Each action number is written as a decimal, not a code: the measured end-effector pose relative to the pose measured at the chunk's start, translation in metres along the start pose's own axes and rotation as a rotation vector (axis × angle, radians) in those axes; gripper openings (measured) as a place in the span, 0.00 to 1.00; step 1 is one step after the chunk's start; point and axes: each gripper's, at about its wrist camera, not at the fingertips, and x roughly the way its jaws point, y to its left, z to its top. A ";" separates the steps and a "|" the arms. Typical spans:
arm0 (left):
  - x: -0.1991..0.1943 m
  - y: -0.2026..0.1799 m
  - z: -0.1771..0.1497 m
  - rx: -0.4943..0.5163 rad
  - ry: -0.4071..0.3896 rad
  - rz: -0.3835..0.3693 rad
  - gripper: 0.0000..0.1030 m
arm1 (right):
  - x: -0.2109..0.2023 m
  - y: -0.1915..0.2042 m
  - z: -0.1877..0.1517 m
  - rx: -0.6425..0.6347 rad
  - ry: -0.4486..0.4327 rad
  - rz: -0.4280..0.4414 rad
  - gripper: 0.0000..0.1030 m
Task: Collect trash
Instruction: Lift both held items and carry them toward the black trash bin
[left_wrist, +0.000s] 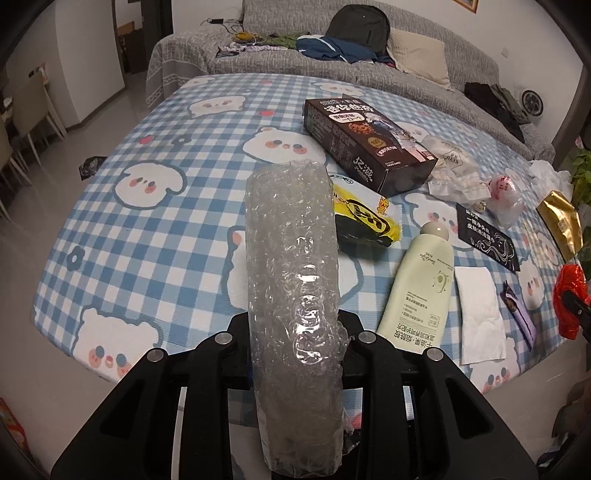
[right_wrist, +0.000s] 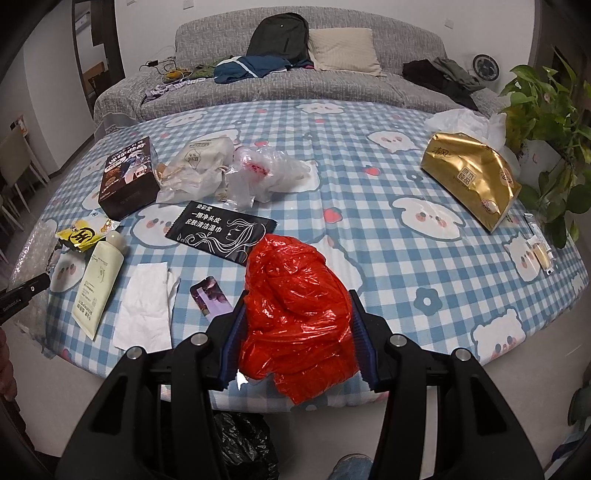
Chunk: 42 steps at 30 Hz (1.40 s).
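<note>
I am viewing a table (right_wrist: 369, 206) that is carrying most of the trash: brown box (left_wrist: 369, 147), green tube (left_wrist: 417, 284), black sachet (right_wrist: 221, 232), white tissue (right_wrist: 144, 306). My left gripper (left_wrist: 295, 343) is clamping a bubble-wrap roll (left_wrist: 291, 266); my right gripper (right_wrist: 295, 332) is clamping a red plastic bag (right_wrist: 295, 314) above the near edge. Most of the collection is remaining.

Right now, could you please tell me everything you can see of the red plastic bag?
The red plastic bag is thin, glossy, translucent film, crumpled into a loose wad with many creases. It sits between the blue-padded fingers of the right gripper, which press on both its sides, its lower end hanging below them. It is held over the near edge of the checked tablecloth.
</note>
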 end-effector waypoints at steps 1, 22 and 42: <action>0.002 0.000 -0.001 0.000 0.003 0.003 0.29 | 0.000 0.000 0.001 0.001 0.000 0.002 0.47; 0.004 0.004 -0.028 -0.010 0.108 0.052 0.44 | -0.004 0.010 -0.005 -0.014 -0.001 0.018 0.47; -0.092 -0.013 -0.058 0.015 -0.058 0.019 0.20 | -0.052 0.021 -0.025 -0.012 -0.071 0.056 0.47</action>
